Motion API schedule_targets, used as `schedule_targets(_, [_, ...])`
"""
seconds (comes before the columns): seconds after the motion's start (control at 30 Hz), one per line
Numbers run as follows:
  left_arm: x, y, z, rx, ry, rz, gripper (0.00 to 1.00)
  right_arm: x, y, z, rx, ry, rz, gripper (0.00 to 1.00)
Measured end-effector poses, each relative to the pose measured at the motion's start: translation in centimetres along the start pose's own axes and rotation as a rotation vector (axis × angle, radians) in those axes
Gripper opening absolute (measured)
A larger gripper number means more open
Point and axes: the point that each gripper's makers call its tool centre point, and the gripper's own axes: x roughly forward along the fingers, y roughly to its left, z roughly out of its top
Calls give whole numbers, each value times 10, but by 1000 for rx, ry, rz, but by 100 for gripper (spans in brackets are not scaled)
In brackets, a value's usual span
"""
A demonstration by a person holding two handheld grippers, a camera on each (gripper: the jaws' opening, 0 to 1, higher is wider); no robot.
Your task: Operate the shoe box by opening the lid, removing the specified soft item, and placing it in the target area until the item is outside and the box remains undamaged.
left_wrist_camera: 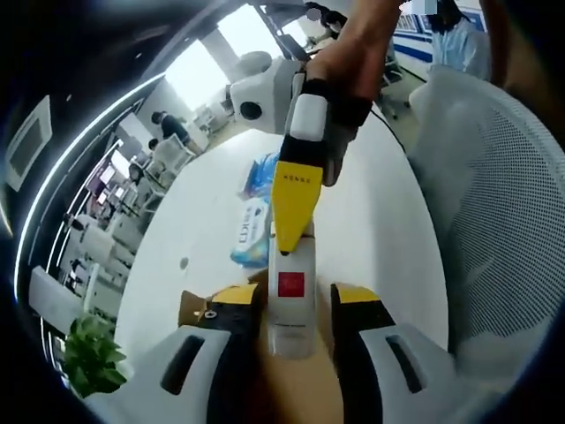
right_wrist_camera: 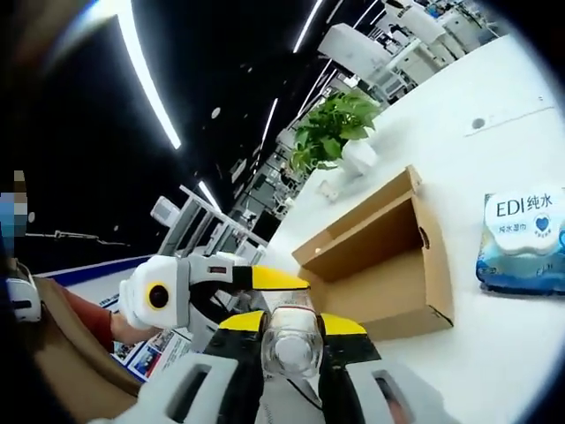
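Two tools clamp one smooth white tube-shaped bottle (left_wrist_camera: pixel 291 300): left tool (left_wrist_camera: pixel 296 322), right tool (right_wrist_camera: pixel 291 340), beside the open brown cardboard box (right_wrist_camera: pixel 388 256).

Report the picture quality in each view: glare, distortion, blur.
Left gripper view: windows blow out to white top centre; fisheye bends the white table edge; the left gripper looms large and slightly soft around the white tube. Right gripper view: ceiling light strips flare against dark; the cardboard box is sharp, the clear bottle close and smeared.
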Motion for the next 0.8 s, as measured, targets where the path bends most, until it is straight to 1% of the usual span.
schedule_targets(0.1, [-3, 3, -3, -39, -6, 11, 36, -2, -1, 0, 3, -6, -4, 18])
schedule_targets(0.2, [-6, 7, -6, -88, -15, 26, 42, -5, -3, 0, 1, -6, -12, 18])
schedule_targets(0.23, [-8, 9, -8, -115, -20, 32, 42, -5, -3, 0, 1, -7, -15, 18])
schedule_targets(0.43, [-18, 14, -16, -213, -38, 58, 42, -12, -7, -1, 3, -18, -28, 18])
schedule_targets(0.47, [-20, 16, -18, -250, -49, 71, 42, -14, -8, -1, 3, -19, -30, 18])
schedule_targets(0.57, [-26, 17, -25, -326, -57, 91, 42, -19, -10, -2, 6, -25, -41, 18])
schedule_targets(0.67, [-29, 17, -35, -406, -63, 107, 42, -26, -13, -3, 10, -35, -52, 18])
schedule_targets(0.7, [-30, 17, -41, -436, -63, 115, 43, -27, -14, -3, 12, -40, -56, 18])
schedule_targets(0.73, [-31, 17, -44, -450, -61, 122, 43, -30, -15, -2, 13, -44, -59, 18])
schedule_targets(0.8, [-34, 17, -52, -505, -61, 142, 45, -34, -17, -2, 16, -52, -68, 18])
